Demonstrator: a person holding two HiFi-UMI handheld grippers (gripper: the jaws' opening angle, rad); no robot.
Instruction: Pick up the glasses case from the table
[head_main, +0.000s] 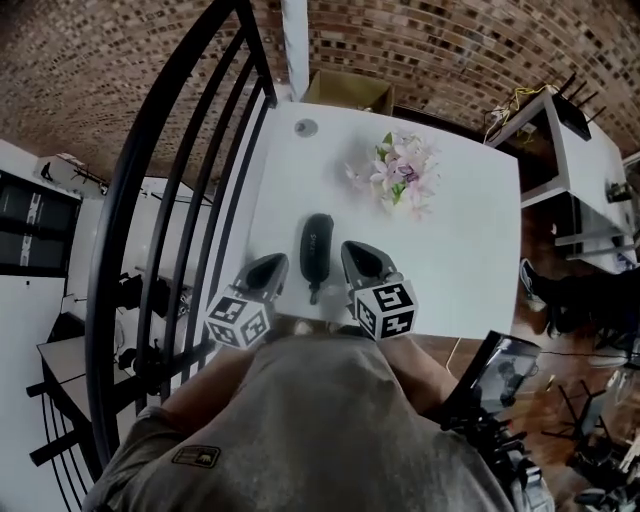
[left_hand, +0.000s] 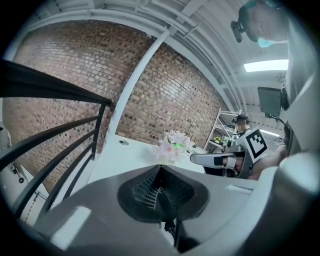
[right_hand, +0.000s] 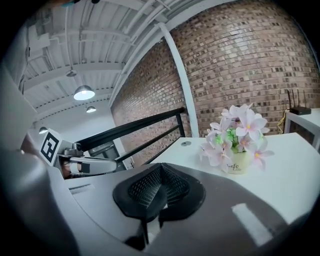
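Either side of the glasses case (head_main: 317, 250), the left gripper (head_main: 266, 270) and right gripper (head_main: 360, 262) have their jaws together, holding nothing. If neither opens first, it would likely shove the case along the table (head_main: 470, 250).

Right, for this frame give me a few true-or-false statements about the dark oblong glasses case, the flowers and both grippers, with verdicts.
1. The dark oblong glasses case lies on the white table, between the left gripper and the right gripper. True.
2. The right gripper is shut on the case. False: its jaws are together and empty, and the case lies beside it.
3. The pot of pink and white flowers stands farther up the table than the case. True.
4. The left gripper's jaws stand wide apart. False: they are together, with nothing between them.
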